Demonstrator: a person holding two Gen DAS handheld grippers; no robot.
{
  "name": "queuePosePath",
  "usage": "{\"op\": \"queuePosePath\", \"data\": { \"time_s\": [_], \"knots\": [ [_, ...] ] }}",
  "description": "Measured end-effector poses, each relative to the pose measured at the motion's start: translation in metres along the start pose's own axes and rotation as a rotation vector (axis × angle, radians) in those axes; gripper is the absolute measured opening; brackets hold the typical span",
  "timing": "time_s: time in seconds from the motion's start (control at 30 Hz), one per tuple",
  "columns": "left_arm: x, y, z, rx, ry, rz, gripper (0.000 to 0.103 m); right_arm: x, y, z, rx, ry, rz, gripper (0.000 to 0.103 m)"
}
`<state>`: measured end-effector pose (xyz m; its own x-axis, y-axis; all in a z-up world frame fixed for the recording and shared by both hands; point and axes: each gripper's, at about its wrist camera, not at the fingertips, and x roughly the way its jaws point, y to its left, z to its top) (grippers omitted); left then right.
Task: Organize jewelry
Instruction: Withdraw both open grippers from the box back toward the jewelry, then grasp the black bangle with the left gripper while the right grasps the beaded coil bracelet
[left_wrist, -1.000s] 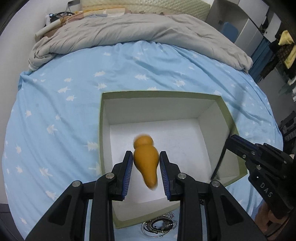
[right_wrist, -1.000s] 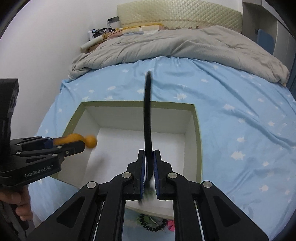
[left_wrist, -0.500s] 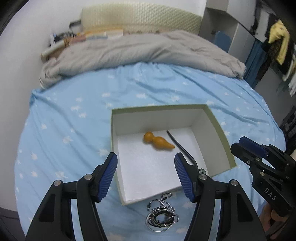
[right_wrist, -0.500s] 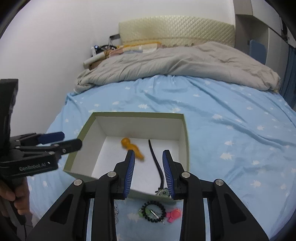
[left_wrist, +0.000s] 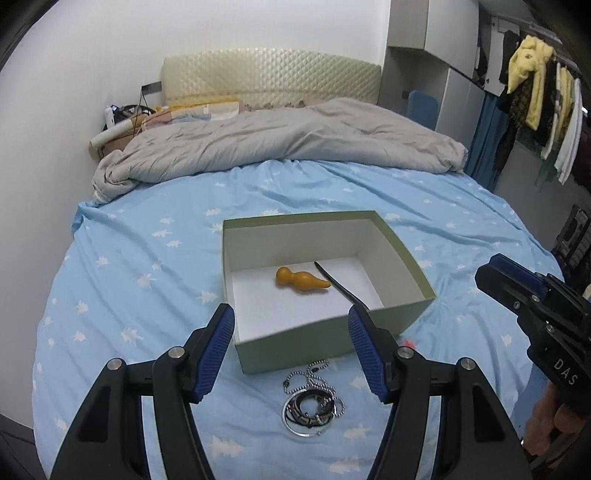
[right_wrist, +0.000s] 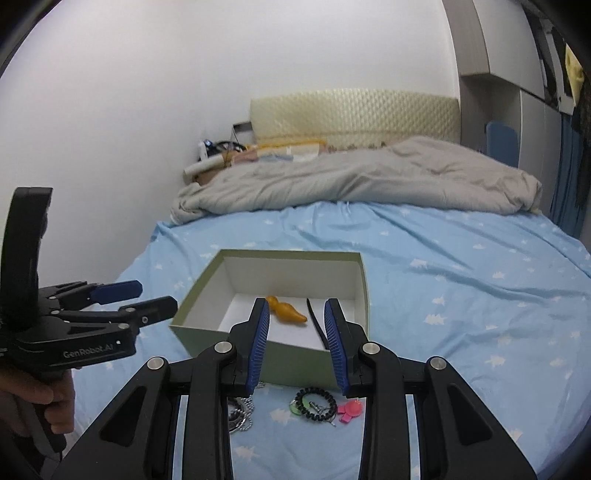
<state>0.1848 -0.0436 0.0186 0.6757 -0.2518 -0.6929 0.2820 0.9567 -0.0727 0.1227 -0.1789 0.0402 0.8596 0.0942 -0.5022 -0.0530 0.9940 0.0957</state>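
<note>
Both tongs have pulled back from the green box (left_wrist: 332, 343) and now hover spread and empty: left tongs (left_wrist: 291, 347), right tongs (right_wrist: 297, 341). Inside the box lie the orange gourd pendant (left_wrist: 301, 281) and black strap (left_wrist: 338, 286); the bracelet pile (left_wrist: 312, 410) rests on the bed (left_wrist: 147, 258) just before it.

Black hand-held gripper (left_wrist: 291, 345); blue ribbed pads (left_wrist: 218, 349) (silver screws).

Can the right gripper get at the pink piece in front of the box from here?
Probably yes: the right gripper is open and empty, and the pink piece lies uncovered on the sheet, just outside the box wall.
</note>
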Motion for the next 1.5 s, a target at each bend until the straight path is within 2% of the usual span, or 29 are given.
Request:
{"op": "queuePosePath", "data": {
  "time_s": [0.17,0.5,0.73,0.9,1.2,1.5],
  "knots": [
    [-0.017,-0.002,-0.017,-0.015,-0.026,-0.011,0.065,-0.018,0.003,-0.018,0.010,-0.027,0.006,0.029],
    [-0.029,-0.009,-0.066,-0.024,-0.001,-0.030,0.064,-0.041,0.002,-0.072,0.028,-0.003,-0.021,0.029],
    [-0.045,-0.005,-0.094,-0.070,-0.020,-0.050,0.064,-0.058,0.001,-0.111,0.018,-0.011,-0.049,0.029],
    [-0.047,-0.007,-0.111,-0.084,-0.011,-0.063,0.064,-0.057,-0.001,-0.121,0.037,0.001,-0.055,0.029],
    [-0.025,-0.002,-0.128,-0.117,0.035,-0.071,0.064,-0.040,-0.004,-0.129,0.054,0.038,-0.051,0.029],
    [0.024,0.003,-0.130,-0.147,0.108,-0.127,0.062,0.002,-0.016,-0.134,0.065,0.114,-0.053,0.029]
  ]
}}
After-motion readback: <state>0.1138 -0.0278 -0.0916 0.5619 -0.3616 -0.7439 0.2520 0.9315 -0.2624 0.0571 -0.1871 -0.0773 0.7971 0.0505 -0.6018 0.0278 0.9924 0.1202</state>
